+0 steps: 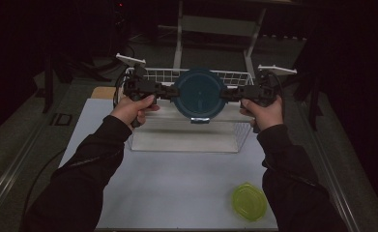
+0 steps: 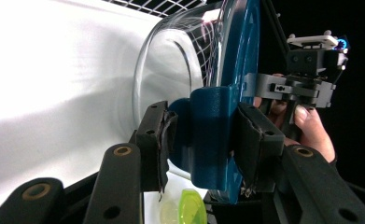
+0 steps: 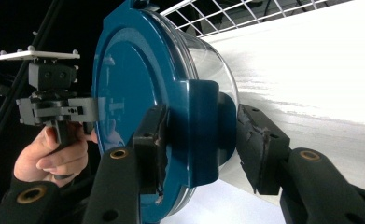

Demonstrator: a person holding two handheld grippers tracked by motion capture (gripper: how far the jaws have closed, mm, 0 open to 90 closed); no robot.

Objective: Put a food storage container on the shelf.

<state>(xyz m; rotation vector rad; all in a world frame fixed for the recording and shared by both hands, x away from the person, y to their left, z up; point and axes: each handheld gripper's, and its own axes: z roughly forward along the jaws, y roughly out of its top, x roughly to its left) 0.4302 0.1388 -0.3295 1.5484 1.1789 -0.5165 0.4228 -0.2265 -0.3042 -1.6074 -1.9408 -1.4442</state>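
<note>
A round glass container with a dark teal lid (image 1: 198,94) is held up on edge between both grippers, over a white wire basket (image 1: 163,73). My left gripper (image 1: 169,91) is shut on the lid's left latch tab, and its pads clamp the teal tab (image 2: 213,135) in the left gripper view. My right gripper (image 1: 228,93) is shut on the opposite tab (image 3: 201,135). The clear glass bowl (image 2: 171,60) faces the basket's floor; the lid face (image 3: 129,79) points toward the person. Each gripper view also catches the other hand's gripper (image 2: 306,79) (image 3: 54,102).
The basket stands at the back of a white table (image 1: 177,183). A lime-green lid (image 1: 249,201) lies near the front right corner, also seen as the green lid (image 2: 192,210) below the jaws. Dark floor and a metal frame (image 1: 179,34) surround the table.
</note>
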